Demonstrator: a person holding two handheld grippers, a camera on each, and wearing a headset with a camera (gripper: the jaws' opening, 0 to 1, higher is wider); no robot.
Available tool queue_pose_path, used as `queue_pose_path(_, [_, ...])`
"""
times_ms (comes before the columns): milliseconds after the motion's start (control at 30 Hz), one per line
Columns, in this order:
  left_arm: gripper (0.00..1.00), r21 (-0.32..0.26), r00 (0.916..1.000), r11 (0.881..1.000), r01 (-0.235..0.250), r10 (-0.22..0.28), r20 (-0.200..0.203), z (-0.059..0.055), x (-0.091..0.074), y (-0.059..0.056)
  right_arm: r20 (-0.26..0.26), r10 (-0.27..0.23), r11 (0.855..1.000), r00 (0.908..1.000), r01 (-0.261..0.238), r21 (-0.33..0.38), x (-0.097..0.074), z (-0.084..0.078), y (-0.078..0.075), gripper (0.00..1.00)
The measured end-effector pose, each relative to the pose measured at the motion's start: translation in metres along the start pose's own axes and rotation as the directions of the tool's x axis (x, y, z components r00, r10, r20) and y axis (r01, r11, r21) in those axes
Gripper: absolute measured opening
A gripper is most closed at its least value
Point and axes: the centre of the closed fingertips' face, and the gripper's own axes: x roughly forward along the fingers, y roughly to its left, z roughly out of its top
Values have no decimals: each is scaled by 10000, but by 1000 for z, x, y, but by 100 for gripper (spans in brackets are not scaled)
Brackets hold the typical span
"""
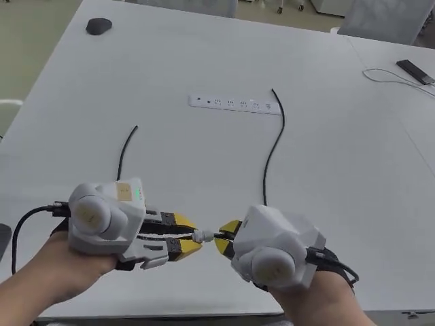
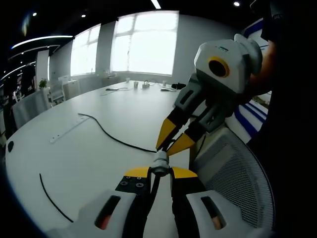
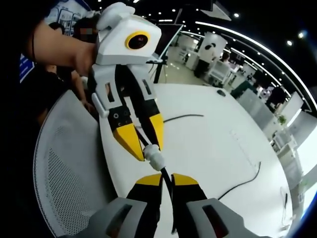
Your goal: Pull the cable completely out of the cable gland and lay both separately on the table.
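Observation:
A small white cable gland (image 1: 202, 236) hangs in the air between the two grippers, above the near edge of the white table (image 1: 204, 156). My left gripper (image 1: 190, 238) is shut on the gland (image 2: 159, 161), whose body sits right at the yellow fingertips. A thin black cable (image 3: 166, 178) comes out of the gland (image 3: 153, 157) and runs between the jaws of my right gripper (image 3: 167, 179), which is shut on it. In the head view the right gripper (image 1: 228, 243) faces the left one, tips a few centimetres apart.
A long black cable (image 1: 275, 146) lies on the table from the white power strip (image 1: 234, 104) towards the right gripper, its near end hidden. A shorter black cable (image 1: 124, 153) lies at left. A black mouse (image 1: 99, 26) is far left. A mesh chair back (image 2: 233, 173) stands close by.

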Motion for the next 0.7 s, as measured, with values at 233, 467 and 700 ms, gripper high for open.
queue_pose_path(233, [15,-133,9998,9999,-50,53,192,6,-4,6,229,-275,9972,9994,259,702,-1,-1,-8,1])
queue_pose_path(467, [15,-102,9997,9999,-84,86,233,6,-5,11,195,-382,9884,9991,349,1480,-1,-7,-14,0])
queue_pose_path(700, [15,-122,9996,9999,-118,121,261,7,-5,13,84,-521,9744,9986,489,2196,0,-17,-20,0])
